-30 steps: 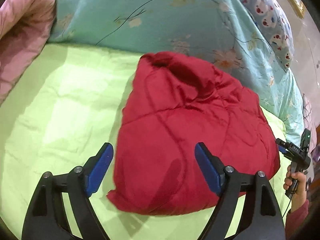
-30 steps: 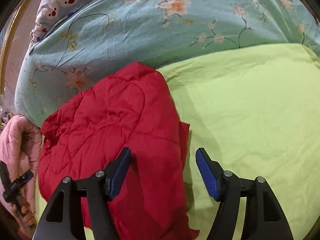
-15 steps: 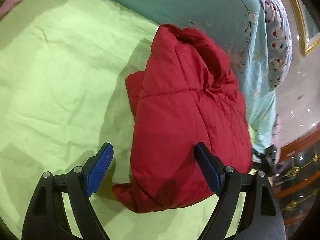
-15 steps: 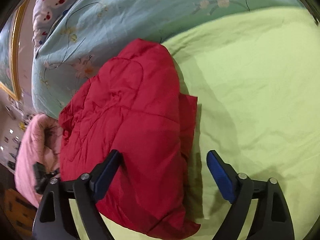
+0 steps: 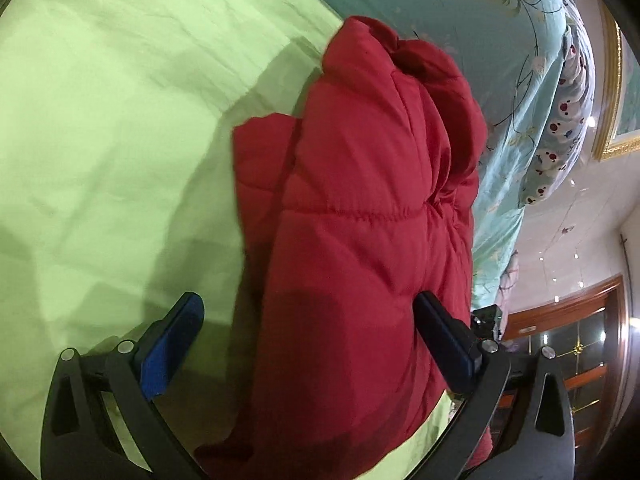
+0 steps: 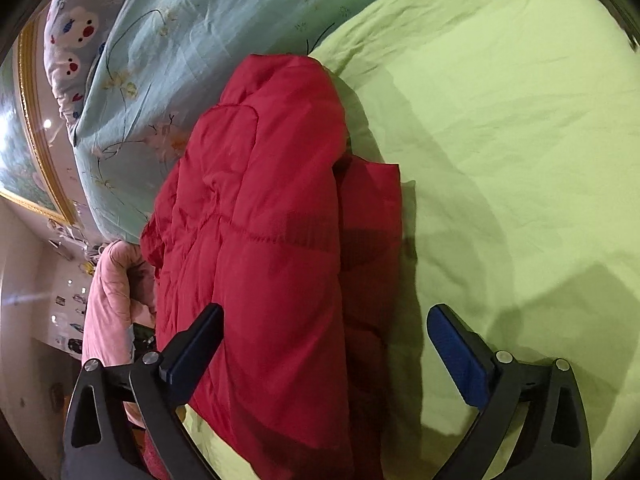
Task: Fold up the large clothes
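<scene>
A red quilted jacket [image 5: 360, 240] lies folded into a thick bundle on the green bed sheet [image 5: 100, 140]. My left gripper [image 5: 308, 340] is low over one end of the bundle with its jaws opening. The padding bulges between the blue pads; the left pad stands apart from it over the sheet. From the opposite side the same jacket [image 6: 272, 240] runs up the middle of the right wrist view. My right gripper [image 6: 326, 350] straddles its near end, jaws opening. Its right pad hangs over bare sheet [image 6: 500, 140].
A teal floral quilt [image 5: 480, 20] is heaped just behind the jacket. A pillow with a red and white print [image 5: 568, 120] lies beyond it. A pink quilt [image 6: 112, 300] sits at the bed's edge, below a gold picture frame [image 6: 36, 140].
Both grippers have sunk closer to the jacket's ends and rolled, so the bundle fills more of each view. Both pairs of jaws have spread wider.
</scene>
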`<action>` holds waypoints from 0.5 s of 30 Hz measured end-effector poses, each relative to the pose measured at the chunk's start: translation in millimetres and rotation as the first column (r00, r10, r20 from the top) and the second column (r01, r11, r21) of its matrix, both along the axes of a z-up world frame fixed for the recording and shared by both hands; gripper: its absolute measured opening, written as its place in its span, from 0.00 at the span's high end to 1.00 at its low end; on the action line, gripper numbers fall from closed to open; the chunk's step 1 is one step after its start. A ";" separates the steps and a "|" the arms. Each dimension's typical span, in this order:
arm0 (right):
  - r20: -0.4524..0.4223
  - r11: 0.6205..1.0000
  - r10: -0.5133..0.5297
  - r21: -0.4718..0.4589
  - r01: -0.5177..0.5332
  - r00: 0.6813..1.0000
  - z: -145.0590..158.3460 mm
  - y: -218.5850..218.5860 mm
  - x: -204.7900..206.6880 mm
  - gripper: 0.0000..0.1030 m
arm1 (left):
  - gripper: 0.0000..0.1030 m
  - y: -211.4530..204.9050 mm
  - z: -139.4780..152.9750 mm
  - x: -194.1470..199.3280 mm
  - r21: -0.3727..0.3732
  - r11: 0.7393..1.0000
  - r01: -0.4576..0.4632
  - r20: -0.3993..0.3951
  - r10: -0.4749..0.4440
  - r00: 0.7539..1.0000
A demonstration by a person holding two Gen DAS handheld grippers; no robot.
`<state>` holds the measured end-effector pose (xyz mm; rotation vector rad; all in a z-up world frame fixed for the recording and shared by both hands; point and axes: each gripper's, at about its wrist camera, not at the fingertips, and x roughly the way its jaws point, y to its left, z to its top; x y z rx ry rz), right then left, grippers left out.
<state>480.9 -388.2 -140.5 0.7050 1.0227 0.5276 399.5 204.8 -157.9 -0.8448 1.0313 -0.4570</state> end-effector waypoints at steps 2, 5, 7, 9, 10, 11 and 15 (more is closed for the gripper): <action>0.001 1.000 0.014 0.003 -0.014 1.000 -1.8 2.7 4.2 0.00 | 0.00 -8.4 0.3 4.4 0.002 1.000 0.010 0.003 -0.010 1.000; -0.003 0.999 0.031 -0.015 -0.031 1.000 -3.1 9.2 11.3 0.00 | 0.00 -22.2 0.8 12.3 -0.003 0.999 0.045 0.004 -0.045 0.999; -0.005 0.999 0.048 -0.025 -0.048 0.999 -2.2 16.8 16.5 0.00 | 0.00 -29.8 4.4 14.3 0.023 0.998 0.054 0.021 -0.055 0.998; -0.014 0.997 0.070 -0.022 -0.070 0.997 -2.1 25.6 20.2 0.02 | 0.00 -32.5 7.6 15.1 0.043 0.997 0.062 0.035 -0.064 0.997; -0.017 0.996 0.084 -0.019 -0.085 0.996 -2.4 29.8 21.4 0.07 | 0.04 -33.5 8.8 14.5 0.043 0.997 0.064 0.048 -0.066 0.997; -0.020 0.995 0.094 -0.014 -0.094 0.995 -2.6 33.0 21.7 0.11 | 0.05 -33.9 10.3 13.7 0.041 0.997 0.063 0.060 -0.065 0.996; -0.024 0.994 0.108 0.029 -0.107 0.994 -3.9 36.9 20.4 0.37 | 0.25 -38.0 18.3 8.6 0.054 0.997 0.057 0.097 -0.062 0.993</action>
